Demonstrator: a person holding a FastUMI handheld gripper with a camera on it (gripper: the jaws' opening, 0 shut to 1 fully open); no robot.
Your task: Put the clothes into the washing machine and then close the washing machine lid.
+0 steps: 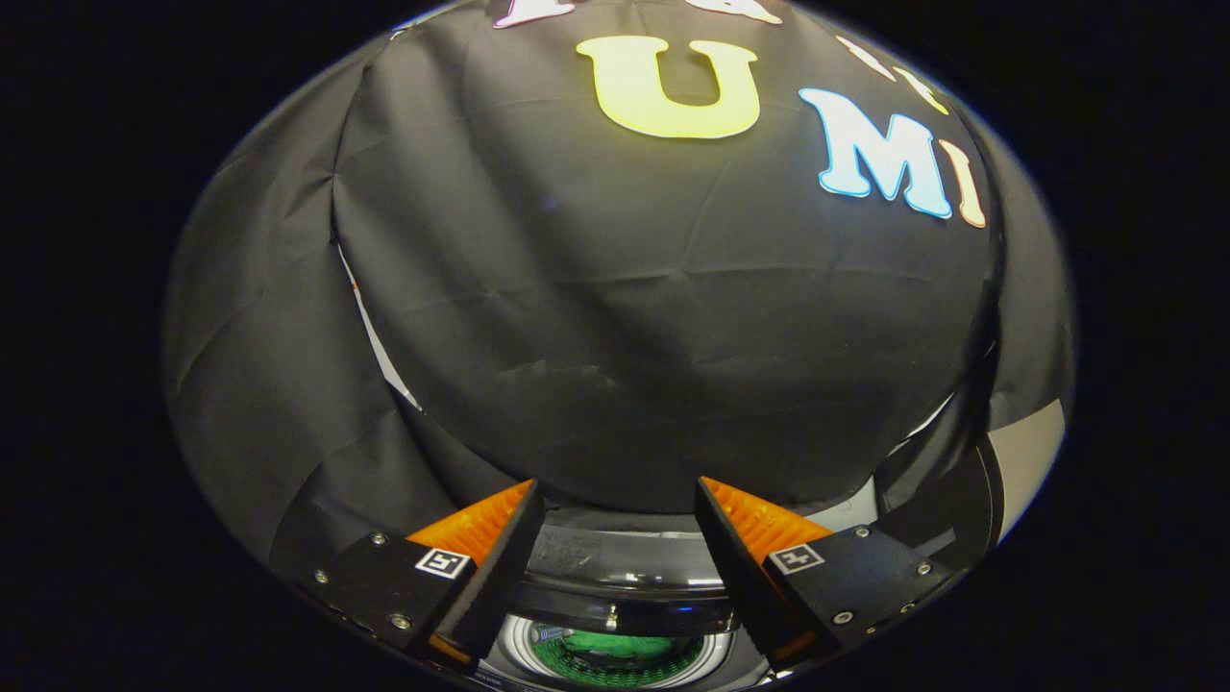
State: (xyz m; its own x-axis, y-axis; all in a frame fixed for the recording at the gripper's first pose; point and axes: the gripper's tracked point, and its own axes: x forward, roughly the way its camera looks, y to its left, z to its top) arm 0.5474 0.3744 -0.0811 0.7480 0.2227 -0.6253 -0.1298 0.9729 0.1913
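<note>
Gripper point(615, 538): fingers spread wide apart, nothing held between them, tips pointing toward the black cloth booth wall point(663, 317). Below and between the fingers sits the top-loading washing machine point(615, 577), dark glossy lid raised at the back, round silvery drum opening point(514, 654) exposed. Green clothing point(615, 649) lies inside the drum, directly under the gap between the fingers.

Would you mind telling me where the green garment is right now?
In the gripper view, the green garment lies inside the washing machine drum, below and between the open gripper fingers, just under the machine's dark top edge.
</note>
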